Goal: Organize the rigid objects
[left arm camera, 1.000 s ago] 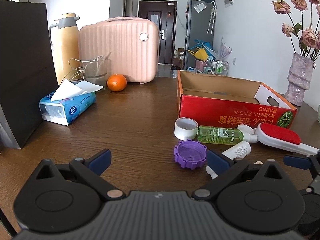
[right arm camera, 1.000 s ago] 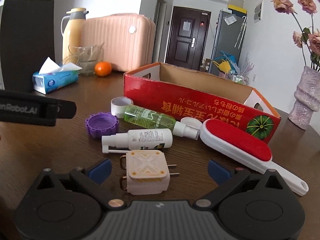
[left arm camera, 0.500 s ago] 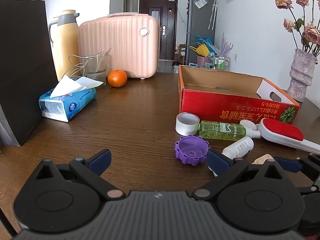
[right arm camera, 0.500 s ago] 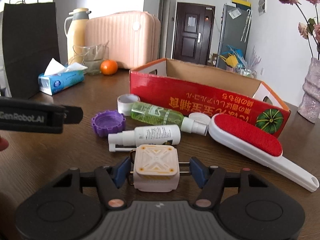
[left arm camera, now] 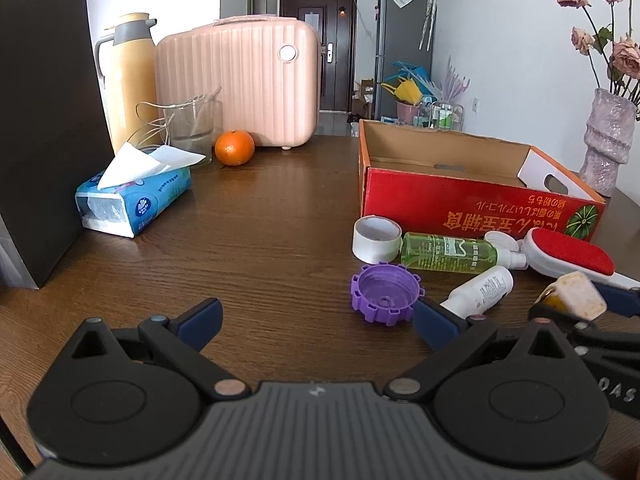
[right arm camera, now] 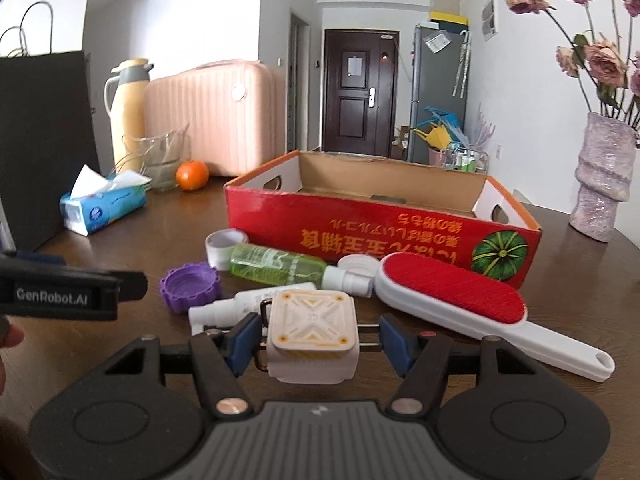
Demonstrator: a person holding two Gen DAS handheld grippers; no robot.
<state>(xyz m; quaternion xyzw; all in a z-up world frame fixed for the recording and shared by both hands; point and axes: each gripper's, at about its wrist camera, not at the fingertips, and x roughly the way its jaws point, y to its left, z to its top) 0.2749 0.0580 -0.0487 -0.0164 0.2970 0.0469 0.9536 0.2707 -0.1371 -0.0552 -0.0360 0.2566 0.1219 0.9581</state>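
**Right claw grabs the plug**

The right claw (right arm camera: pixel 316 340) is now clamped on the plug (right arm camera: pixel 310 338), a small cream block with metal pins. A second ago the blue pads stood wide apart and the plug lay flat on the tabletop (left arm camera: pixel 260 248) between them. The jaws have just been closing, and now the pads (right arm camera: pixel 242 338) squeeze the plug from both sides. The plug sits low in the middle of the right view. It looks a little lifted off the wood. In the left view it shows at the right edge, tipped up in the claw.

The left claw (left arm camera: pixel 316 316) is apart and holds nothing. It hangs over bare wood at the bottom of its view, with the purple cap (left arm camera: pixel 386 294) just in front of its right pad.

The other things have not moved. The tape (right arm camera: pixel 226 248), green bottle (right arm camera: pixel 280 266), white bottle (right arm camera: pixel 240 304) and red brush (right arm camera: pixel 452 300) lie in a bunch in the middle of the right view. They are just in front of the red box (right arm camera: pixel 380 232). The box is open on top, and I can see nothing in it.

I think the picking-up part is done. The plug probably goes up over the front wall and into the box next. The white bottle lies right behind the plug, so the claw should go up first so it does not bump it. Most of the tidying is still left.
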